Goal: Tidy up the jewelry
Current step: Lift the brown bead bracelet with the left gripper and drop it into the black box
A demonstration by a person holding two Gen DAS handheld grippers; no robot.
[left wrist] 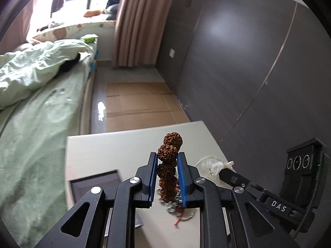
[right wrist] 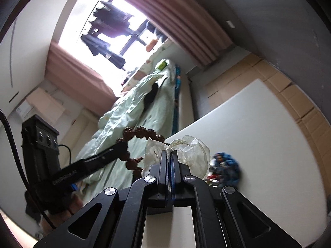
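Left gripper [left wrist: 167,159] clamped on a brown bead bracelet [left wrist: 168,165], its blue pads [left wrist: 182,177] pressing the wrinkled beads from both sides, the string of beads standing up above the white table [left wrist: 99,150]. Under the bracelet, some silver metal pieces and a red thread [left wrist: 179,219], blurred. Right gripper [right wrist: 170,155] pressed together on a white gauze pouch [right wrist: 190,153], held just beside the bracelet; in the right wrist view the bead loop [right wrist: 140,134] hanging from the left gripper, close to the pouch. On the table, a dark flat tray [left wrist: 95,184] at the left and a blue bead heap [right wrist: 227,165] near the right gripper. Behind, a bed with green cover [left wrist: 41,103], pink curtain [left wrist: 136,20], cardboard on the floor [left wrist: 136,105].
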